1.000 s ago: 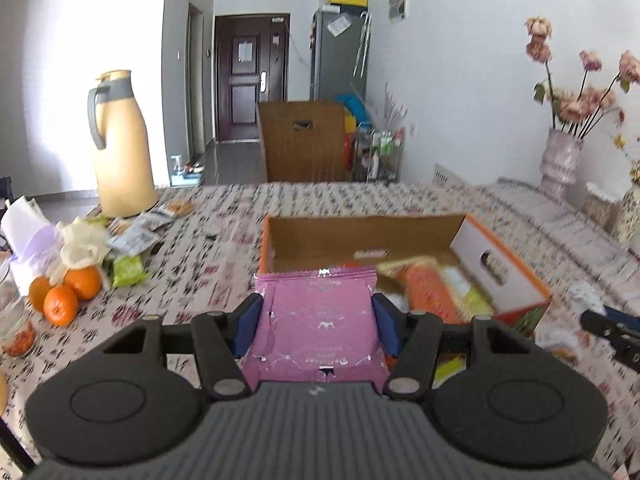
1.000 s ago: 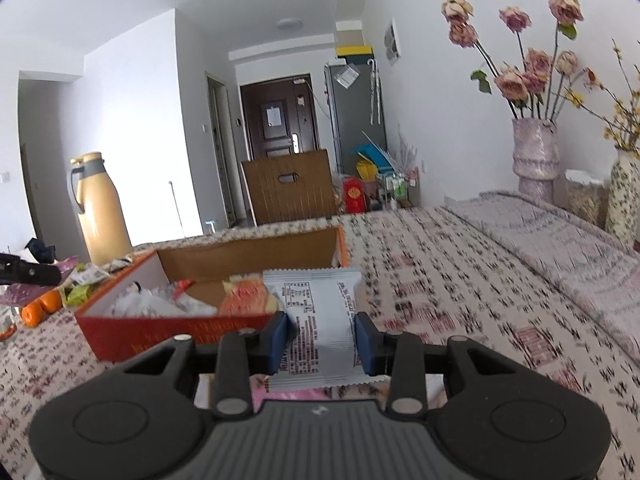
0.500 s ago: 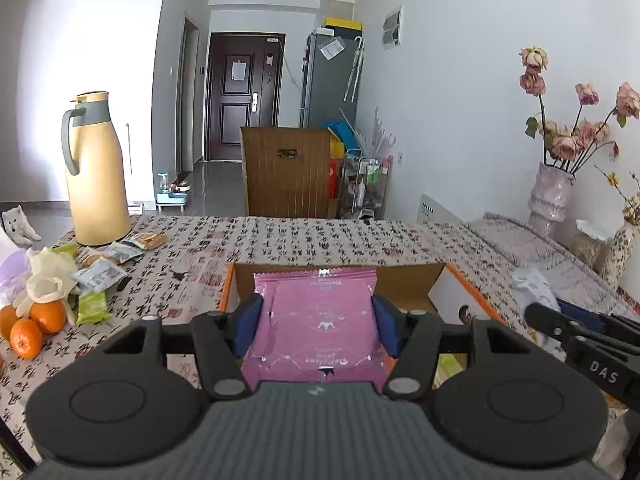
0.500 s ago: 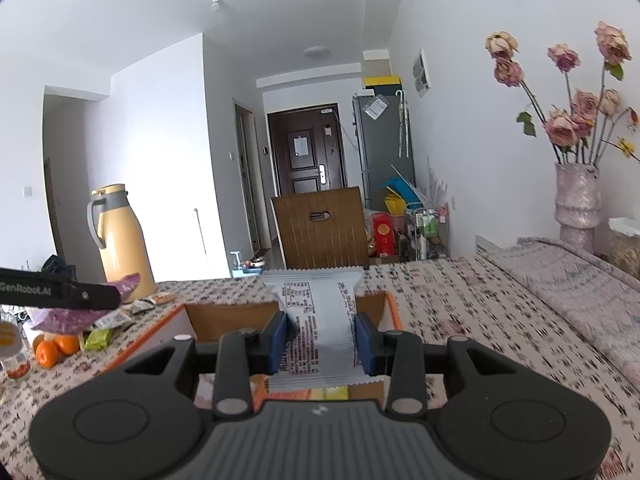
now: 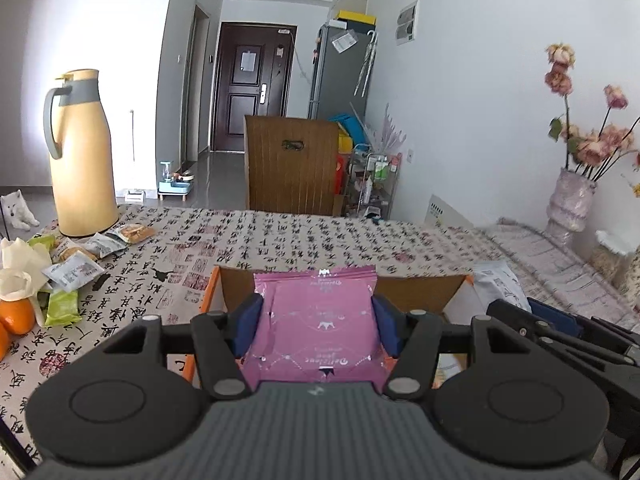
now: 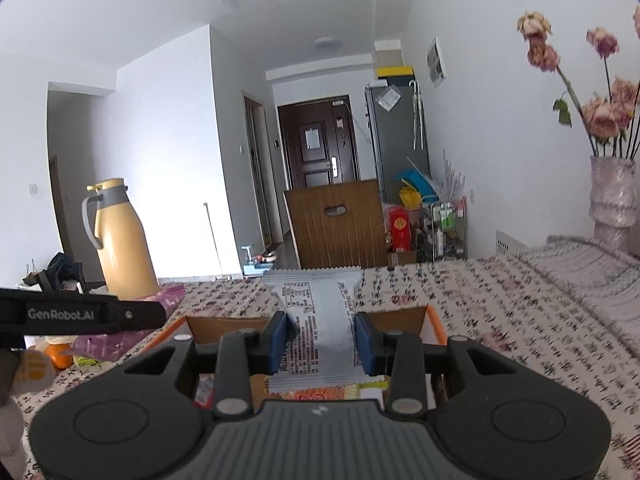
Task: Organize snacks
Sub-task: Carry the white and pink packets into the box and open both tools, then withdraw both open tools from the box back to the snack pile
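My left gripper [image 5: 317, 320] is shut on a pink snack packet [image 5: 316, 296], held flat above the near part of an orange cardboard box [image 5: 416, 292]. My right gripper [image 6: 320, 336] is shut on a white printed snack packet [image 6: 316, 308] that sticks out forward over the same box [image 6: 224, 324]. Snacks lie inside the box under the right gripper. Each view catches the other gripper: the right gripper [image 5: 560, 332] with its white packet [image 5: 496, 284] at the right edge, the left gripper [image 6: 80, 314] with the pink packet [image 6: 168, 296] at the left edge.
A yellow thermos jug [image 5: 80, 152] stands at the table's far left. Loose snack packets [image 5: 80, 264] and oranges [image 5: 16, 316] lie near it. A vase of dried flowers [image 5: 572, 200] stands far right. A wooden chair back [image 5: 292, 164] rises behind the table.
Both grippers have carried their packets forward over the box. The box has sunk low in both views and is now largely hidden under the grippers. Both grips are unchanged.
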The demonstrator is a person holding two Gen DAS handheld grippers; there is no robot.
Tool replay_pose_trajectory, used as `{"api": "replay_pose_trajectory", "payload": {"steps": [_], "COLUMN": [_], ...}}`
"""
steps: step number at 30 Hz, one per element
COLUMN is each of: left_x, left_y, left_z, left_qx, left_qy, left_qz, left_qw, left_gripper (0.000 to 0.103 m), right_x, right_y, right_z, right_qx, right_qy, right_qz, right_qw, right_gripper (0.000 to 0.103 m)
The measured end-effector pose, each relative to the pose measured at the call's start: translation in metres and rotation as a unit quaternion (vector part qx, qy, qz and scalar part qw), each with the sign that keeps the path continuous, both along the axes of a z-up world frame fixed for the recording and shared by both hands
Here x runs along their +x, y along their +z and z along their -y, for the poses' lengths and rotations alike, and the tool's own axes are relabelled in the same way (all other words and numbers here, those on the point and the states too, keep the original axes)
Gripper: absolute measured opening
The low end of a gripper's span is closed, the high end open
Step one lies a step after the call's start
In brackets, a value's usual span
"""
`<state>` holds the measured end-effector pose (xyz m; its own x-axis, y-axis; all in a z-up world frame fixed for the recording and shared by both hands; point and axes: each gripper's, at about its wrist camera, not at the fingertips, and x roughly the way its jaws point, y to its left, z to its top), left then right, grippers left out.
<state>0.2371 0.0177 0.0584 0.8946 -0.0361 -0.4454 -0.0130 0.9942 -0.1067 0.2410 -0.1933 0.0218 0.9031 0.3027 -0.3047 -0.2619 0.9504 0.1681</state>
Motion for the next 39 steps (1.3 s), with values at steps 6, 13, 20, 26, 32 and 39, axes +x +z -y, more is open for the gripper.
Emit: {"api": "replay_pose_trajectory", "payload": {"steps": [6, 13, 20, 26, 32, 39], "left_x": [0.015, 0.014, 0.007, 0.005, 0.007, 0.007], "left_y": [-0.023, -0.033, -0.031, -0.029, -0.03, -0.027], "left_z": [-0.011, -0.011, -0.009, -0.012, -0.013, -0.013], "left_qx": [-0.006, -0.007, -0.01, -0.016, -0.018, -0.022], "left_qy": [0.001, -0.006, -0.002, 0.018, 0.02, 0.02], "left_qz": [-0.016, -0.008, 0.01, 0.022, 0.016, 0.014], "left_qw": [0.9999, 0.9999, 0.9999, 0.9995, 0.9995, 0.9994], "left_gripper": [0.06, 0.06, 0.085, 0.103, 0.103, 0.103], "right_x": [0.016, 0.024, 0.02, 0.019, 0.022, 0.026], "right_y": [-0.025, -0.04, -0.04, -0.039, -0.04, -0.041], "right_z": [0.001, -0.001, 0.001, 0.005, 0.006, 0.005], "right_qx": [0.005, -0.003, -0.005, 0.002, 0.007, 0.004], "right_qy": [-0.001, -0.005, -0.013, -0.028, -0.027, -0.029], "right_qz": [-0.027, -0.067, -0.064, -0.057, -0.066, -0.067], "right_qw": [1.0, 0.998, 0.998, 0.998, 0.997, 0.997], "right_gripper": [0.035, 0.036, 0.054, 0.103, 0.103, 0.103]}}
